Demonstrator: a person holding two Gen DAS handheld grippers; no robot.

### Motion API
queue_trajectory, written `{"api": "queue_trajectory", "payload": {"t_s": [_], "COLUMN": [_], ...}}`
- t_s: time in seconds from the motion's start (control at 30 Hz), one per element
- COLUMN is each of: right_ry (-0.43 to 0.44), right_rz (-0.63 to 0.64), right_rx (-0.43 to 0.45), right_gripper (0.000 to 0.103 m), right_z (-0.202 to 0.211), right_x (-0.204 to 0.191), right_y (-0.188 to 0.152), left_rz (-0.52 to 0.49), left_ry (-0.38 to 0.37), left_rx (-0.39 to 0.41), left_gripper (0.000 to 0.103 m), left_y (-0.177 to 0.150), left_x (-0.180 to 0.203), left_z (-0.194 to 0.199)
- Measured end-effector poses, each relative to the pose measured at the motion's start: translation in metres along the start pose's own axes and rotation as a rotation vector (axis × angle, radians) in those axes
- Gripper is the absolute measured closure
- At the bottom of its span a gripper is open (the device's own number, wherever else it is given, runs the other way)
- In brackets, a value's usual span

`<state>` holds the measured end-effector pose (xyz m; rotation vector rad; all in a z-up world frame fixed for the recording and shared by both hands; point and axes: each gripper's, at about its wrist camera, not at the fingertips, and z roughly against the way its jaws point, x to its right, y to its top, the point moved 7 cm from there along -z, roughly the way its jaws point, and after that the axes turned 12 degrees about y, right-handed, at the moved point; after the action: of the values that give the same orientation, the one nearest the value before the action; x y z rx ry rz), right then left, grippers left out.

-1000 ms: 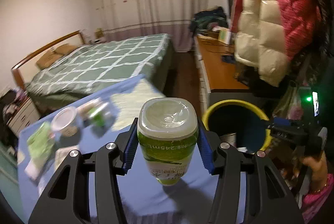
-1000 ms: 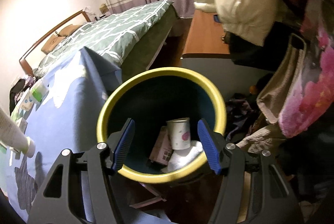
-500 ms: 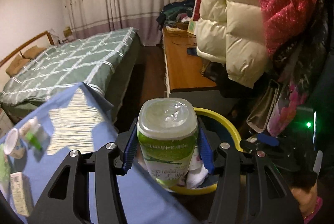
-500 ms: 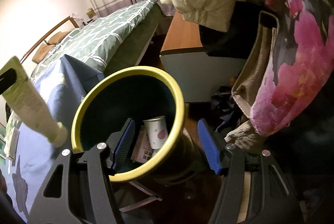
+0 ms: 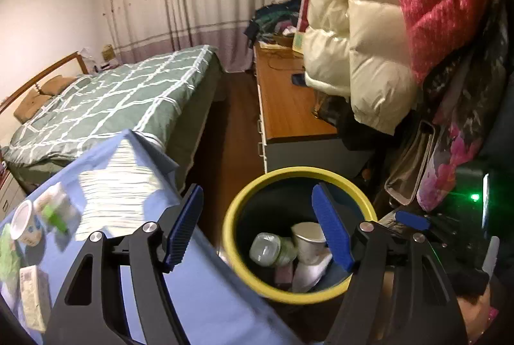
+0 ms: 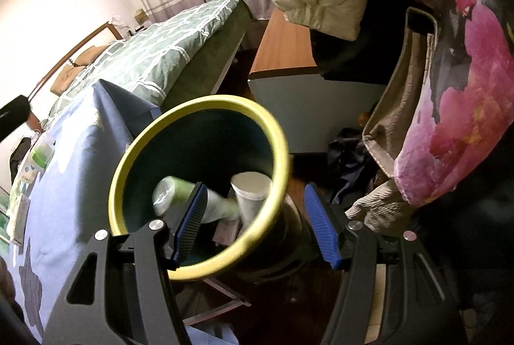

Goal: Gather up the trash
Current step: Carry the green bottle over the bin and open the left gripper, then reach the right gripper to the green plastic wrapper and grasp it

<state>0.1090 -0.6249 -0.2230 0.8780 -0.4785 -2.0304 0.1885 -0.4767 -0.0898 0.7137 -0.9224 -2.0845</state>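
Left hand-held gripper (image 5: 258, 229) jaws spread wide, nothing between them, hovering above the yellow-rimmed trash bin (image 5: 239, 267). Green-labelled bottle (image 5: 271, 250) lies inside the bin on its side, touching a white paper cup (image 5: 306, 240) and some crumpled white paper; a pinkish carton sits under them. Right hand-held gripper (image 6: 255, 224) also wide open and empty, low over the near bin rim (image 6: 199, 269); the bottle (image 6: 173, 194) looks motion-blurred in this view, beside the cup (image 6: 250, 194). Bin stands just beside the blue-clothed tabletop (image 5: 205, 300). More trash on the tabletop's far left: a yogurt cup (image 5: 22, 224), a blurred green-and-white item (image 5: 57, 210) next to it, and a flat printed pack (image 5: 32, 293) nearer the camera. Green checked bed (image 5: 119, 107) behind, wooden dresser top (image 5: 286, 107) to the right, cream and red puffer jackets (image 5: 369, 39) hanging above it.
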Motion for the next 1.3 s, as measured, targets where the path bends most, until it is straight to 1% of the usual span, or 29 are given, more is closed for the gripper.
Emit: {"api": "queue_trajectory", "payload": {"t_s": [0.1, 0.27, 0.4, 0.5, 0.53, 0.57, 0.6, 0.63, 0.7, 0.73, 0.77, 0.87, 0.9, 0.93, 1.0, 1.03, 1.07, 1.1, 1.13, 1.23, 1.3], "right_ry": [0.007, 0.03, 0.065, 0.106, 0.128, 0.15, 0.161, 0.187, 0.237, 0.285, 0.299, 0.355, 0.387, 0.406, 0.432, 0.463, 0.471, 0.493, 0.501, 0.504, 0.49], "right_rz": [0.019, 0.061, 0.119, 0.179, 0.205, 0.235, 0.25, 0.284, 0.33, 0.373, 0.391, 0.484, 0.515, 0.535, 0.562, 0.585, 0.594, 0.608, 0.612, 0.619, 0.621], "right_rx": [-0.005, -0.013, -0.018, -0.038, -0.049, -0.059, -0.065, -0.076, -0.099, -0.121, -0.128, -0.156, -0.172, -0.182, -0.192, -0.205, -0.21, -0.223, -0.227, -0.238, -0.247], "right_gripper": [0.043, 0.043, 0.043, 0.043, 0.043, 0.043, 0.043, 0.043, 0.043, 0.043, 0.043, 0.043, 0.043, 0.043, 0.043, 0.043, 0.043, 0.043, 0.043, 0.043, 0.043], "right_z": [-0.001, -0.003, -0.005, -0.011, -0.014, -0.017, -0.019, -0.022, -0.027, -0.032, -0.035, -0.046, -0.051, -0.055, -0.06, -0.065, -0.067, -0.073, -0.075, -0.095, -0.106], "right_x": [-0.011, -0.037, -0.073, -0.11, -0.128, -0.148, -0.158, -0.18, -0.215, -0.248, -0.261, -0.324, -0.354, -0.373, -0.4, -0.427, -0.44, -0.461, -0.471, -0.52, -0.538], "right_y": [-0.002, -0.004, -0.006, -0.008, -0.01, -0.012, -0.012, -0.014, -0.018, -0.022, -0.023, -0.029, -0.033, -0.036, -0.041, -0.045, -0.049, -0.053, -0.056, -0.06, -0.062], "left_rz": [0.027, 0.095, 0.163, 0.22, 0.238, 0.271, 0.288, 0.324, 0.366, 0.394, 0.419, 0.476, 0.488, 0.504, 0.527, 0.532, 0.536, 0.536, 0.537, 0.537, 0.535], "left_ry": [0.018, 0.087, 0.173, 0.279, 0.302, 0.338, 0.355, 0.396, 0.449, 0.482, 0.51, 0.577, 0.59, 0.603, 0.622, 0.628, 0.636, 0.64, 0.644, 0.645, 0.642], "left_rx": [0.006, 0.003, 0.004, 0.001, -0.001, -0.005, -0.007, -0.01, -0.013, -0.016, -0.02, -0.035, -0.037, -0.038, -0.036, -0.035, -0.034, -0.033, -0.032, -0.035, -0.038], "left_gripper": [0.033, 0.033, 0.032, 0.032, 0.031, 0.031, 0.031, 0.031, 0.031, 0.031, 0.031, 0.031, 0.031, 0.031, 0.031, 0.031, 0.031, 0.031, 0.031, 0.031, 0.031], "left_y": [-0.006, -0.029, -0.055, -0.084, -0.091, -0.104, -0.111, -0.125, -0.143, -0.155, -0.167, -0.196, -0.203, -0.211, -0.224, -0.228, -0.231, -0.232, -0.236, -0.239, -0.241], "left_x": [-0.022, -0.081, -0.135, -0.188, -0.201, -0.224, -0.234, -0.258, -0.287, -0.304, -0.32, -0.361, -0.37, -0.38, -0.397, -0.402, -0.406, -0.406, -0.41, -0.413, -0.414], "left_z": [0.018, 0.055, 0.086, 0.115, 0.121, 0.133, 0.138, 0.151, 0.167, 0.177, 0.185, 0.207, 0.212, 0.218, 0.227, 0.23, 0.232, 0.233, 0.234, 0.232, 0.231]}}
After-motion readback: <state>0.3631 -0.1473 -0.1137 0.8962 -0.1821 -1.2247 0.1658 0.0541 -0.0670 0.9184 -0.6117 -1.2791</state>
